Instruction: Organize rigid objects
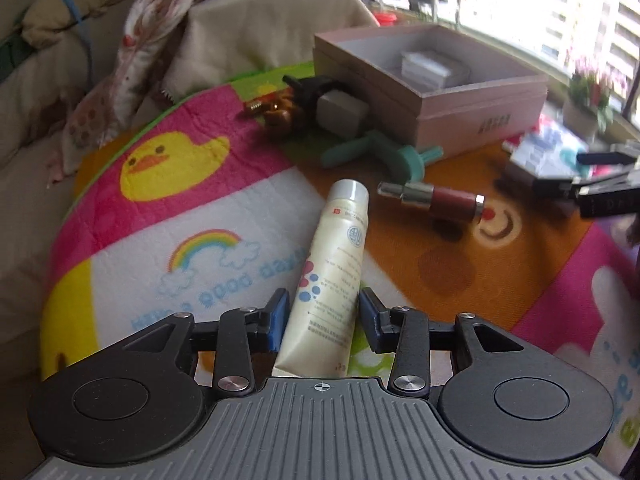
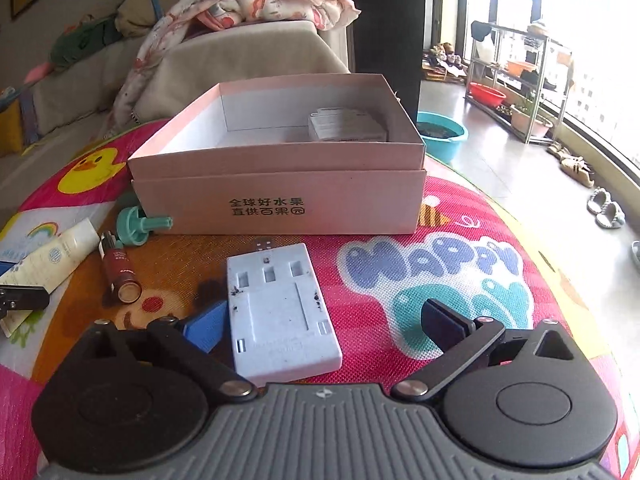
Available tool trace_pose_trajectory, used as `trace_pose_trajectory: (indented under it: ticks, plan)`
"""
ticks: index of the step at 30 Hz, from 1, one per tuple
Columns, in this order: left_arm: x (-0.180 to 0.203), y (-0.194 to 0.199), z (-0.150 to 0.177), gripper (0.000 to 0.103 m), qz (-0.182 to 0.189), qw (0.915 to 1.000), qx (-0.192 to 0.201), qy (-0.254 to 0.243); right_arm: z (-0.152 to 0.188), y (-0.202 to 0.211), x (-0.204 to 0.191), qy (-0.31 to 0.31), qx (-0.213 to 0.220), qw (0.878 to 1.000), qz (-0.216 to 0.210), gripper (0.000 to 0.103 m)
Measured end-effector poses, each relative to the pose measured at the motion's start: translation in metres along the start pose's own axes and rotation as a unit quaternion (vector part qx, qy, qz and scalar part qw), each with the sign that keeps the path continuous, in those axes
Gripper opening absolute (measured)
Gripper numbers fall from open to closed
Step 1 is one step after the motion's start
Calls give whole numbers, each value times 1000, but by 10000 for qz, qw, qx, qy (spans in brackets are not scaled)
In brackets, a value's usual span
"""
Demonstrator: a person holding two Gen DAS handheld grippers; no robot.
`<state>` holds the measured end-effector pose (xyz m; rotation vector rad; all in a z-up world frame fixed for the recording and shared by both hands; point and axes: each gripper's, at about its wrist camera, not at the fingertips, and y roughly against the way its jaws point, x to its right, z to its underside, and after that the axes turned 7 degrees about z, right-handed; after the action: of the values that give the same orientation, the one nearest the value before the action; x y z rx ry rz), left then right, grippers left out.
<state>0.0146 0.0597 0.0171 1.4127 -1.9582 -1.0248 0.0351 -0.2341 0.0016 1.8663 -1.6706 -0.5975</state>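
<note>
A cream tube (image 1: pixel 332 276) with a silver cap lies on the colourful play mat (image 1: pixel 180 208). My left gripper (image 1: pixel 322 316) is open around the tube's lower half, a blue pad on each side, with small gaps. A white flat charger (image 2: pixel 278 312) lies on the mat; my right gripper (image 2: pixel 320 326) is open wide around it, the left pad close to its edge. An open pink box (image 2: pixel 280 196) stands behind it with a white packet (image 2: pixel 346 124) inside. A red lipstick (image 1: pixel 436 196) lies beside the tube; it also shows in the right wrist view (image 2: pixel 120 274).
A teal plastic piece (image 1: pixel 384 154) lies against the box front. A brown toy (image 1: pixel 280 108) and a grey block (image 1: pixel 340 112) sit left of the box. A sofa with blankets (image 2: pixel 248 4) stands behind. Beyond the mat's right edge is bare floor with a teal basin (image 2: pixel 444 132).
</note>
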Motion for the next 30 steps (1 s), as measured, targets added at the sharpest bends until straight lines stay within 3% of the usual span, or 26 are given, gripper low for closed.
trace_pose_trajectory:
  ticks: [2, 6, 11, 15, 20, 25, 30]
  plan:
    - [0, 3, -2, 42, -47, 9999, -120, 15, 1, 2, 0, 26, 41, 10000, -6, 102]
    - [7, 12, 8, 42, -155, 9995, 114, 242, 1, 2, 0, 64, -9, 9999, -134, 102]
    - [16, 43, 31, 42, -134, 9942, 465, 957, 5, 43, -2, 236, 482, 9963, -667, 100]
    - [37, 83, 42, 42, -276, 9953, 487, 787, -7, 85, -3, -56, 891, 9914, -958, 100]
    - [43, 121, 41, 42, -419, 9931, 683, 858, -9, 125, -12, 79, 1498, 9860, -733, 100]
    - [43, 135, 36, 42, -386, 9893, 1063, 919, -10, 127, -14, 118, 1536, 9870, -464, 100]
    - [40, 127, 40, 42, -198, 9881, 1167, 984, -17, 112, -3, -58, 1296, 9915, -48, 100]
